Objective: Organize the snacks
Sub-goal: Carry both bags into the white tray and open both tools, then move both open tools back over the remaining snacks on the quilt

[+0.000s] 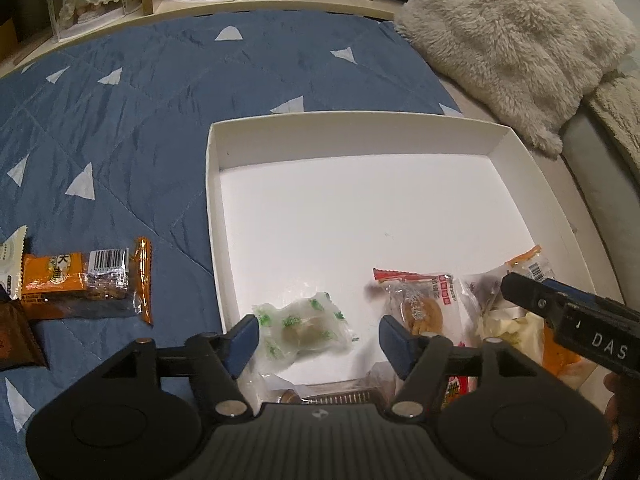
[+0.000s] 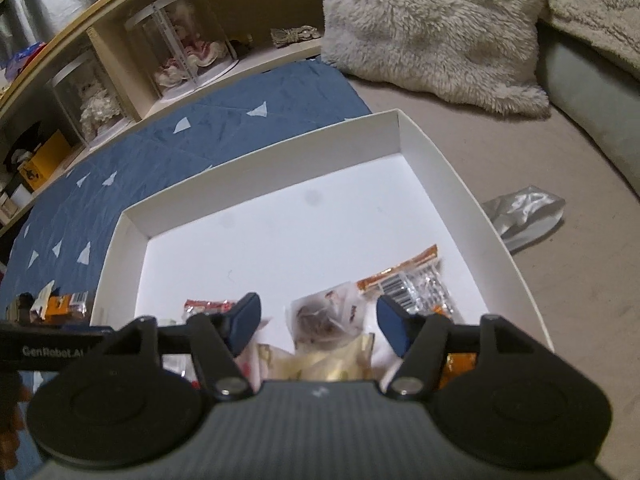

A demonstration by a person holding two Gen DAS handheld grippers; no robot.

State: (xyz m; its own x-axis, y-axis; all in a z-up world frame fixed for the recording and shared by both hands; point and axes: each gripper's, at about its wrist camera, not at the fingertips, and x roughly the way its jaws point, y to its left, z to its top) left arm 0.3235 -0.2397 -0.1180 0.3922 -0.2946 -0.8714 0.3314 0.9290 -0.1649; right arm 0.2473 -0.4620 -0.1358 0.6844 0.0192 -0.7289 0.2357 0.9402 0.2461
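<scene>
A shallow white box (image 1: 218,216) (image 2: 440,168) lies on a blue quilt. Near its front edge lie several wrapped snacks: a clear green-printed one (image 1: 304,326), a red-edged cake pack (image 1: 420,300), a dark clear-wrapped one (image 2: 324,318) and an orange barcode pack (image 2: 412,284). My left gripper (image 1: 318,338) hangs open just above the green-printed snack, touching nothing. My right gripper (image 2: 318,322) is open over the dark snack and a yellowish pack (image 2: 332,364); its fingers (image 1: 524,292) also enter the left wrist view from the right. On the quilt outside the box lie an orange pack (image 1: 86,280) and a brown one (image 1: 16,340).
A fluffy cream pillow (image 1: 516,40) (image 2: 432,28) lies behind the box. A low shelf with clear display cases (image 2: 180,44) runs along the back. A crumpled silver bag (image 2: 524,216) lies on the beige sheet right of the box.
</scene>
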